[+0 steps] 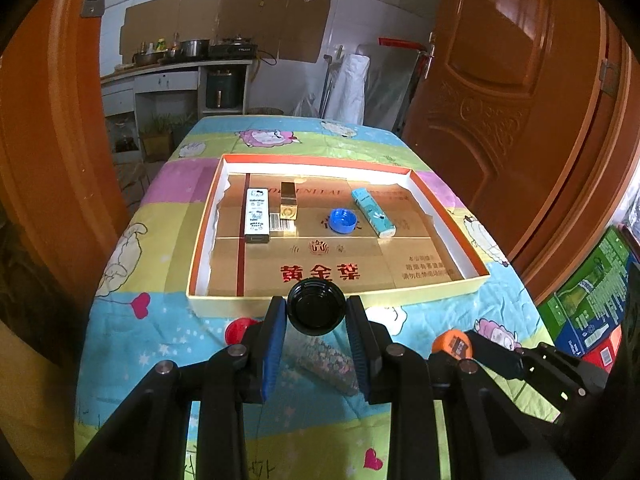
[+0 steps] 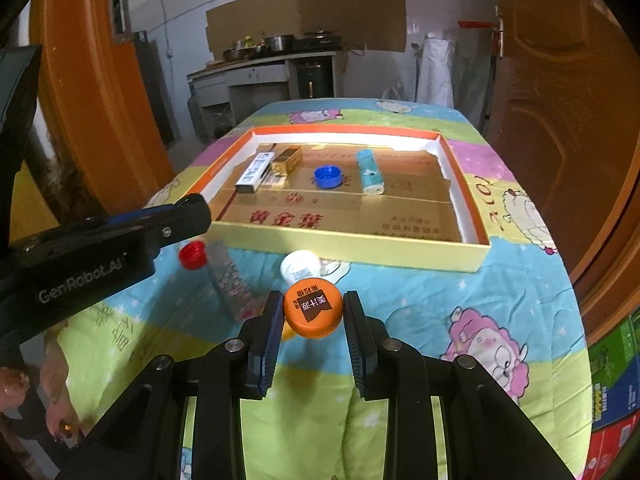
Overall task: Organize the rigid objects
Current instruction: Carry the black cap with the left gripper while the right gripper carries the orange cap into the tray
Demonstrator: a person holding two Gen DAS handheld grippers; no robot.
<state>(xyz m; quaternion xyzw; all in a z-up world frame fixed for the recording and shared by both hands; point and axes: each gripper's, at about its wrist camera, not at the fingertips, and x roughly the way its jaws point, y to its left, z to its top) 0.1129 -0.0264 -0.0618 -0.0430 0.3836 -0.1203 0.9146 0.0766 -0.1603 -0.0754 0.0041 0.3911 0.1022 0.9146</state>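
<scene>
The left gripper (image 1: 316, 312) is holding a round black plastic cap (image 1: 316, 306) between its blue-padded jaws, just above the near wall of the shallow cardboard tray with orange rim (image 1: 336, 303). The right gripper (image 2: 311, 314) is clamping an orange bottle cap with a dark printed label (image 2: 313, 310); its Chinese characters are showing upside down and are too small to read surely.

A clear plastic case with a speckled pattern (image 1: 328, 364) is lying on the cartoon-sheep quilted surface (image 1: 440, 312), partly hidden behind the left jaws; in the right wrist view it (image 2: 230, 280) is blurring into the cloth, so its contents are hard to make out. A red bottle cap (image 2: 192, 255) is sitting just beside it, half covered by the left gripper body, which is bearing the words "GenRobot.AI". A white round cap (image 2: 300, 266), possibly translucent, is resting near the tray's front wall.

Inside the tray, a white rectangular box with cartoon print (image 1: 256, 216) is lying beside a gold rectangular box (image 1: 289, 202), a blue bottle cap (image 1: 343, 220) is sitting open side up in the middle, and a light blue patterned tube box (image 1: 373, 212) is lying to the right. The tray lining is showing large red Chinese characters and the partly covered Latin lettering "…ENLEAF".
</scene>
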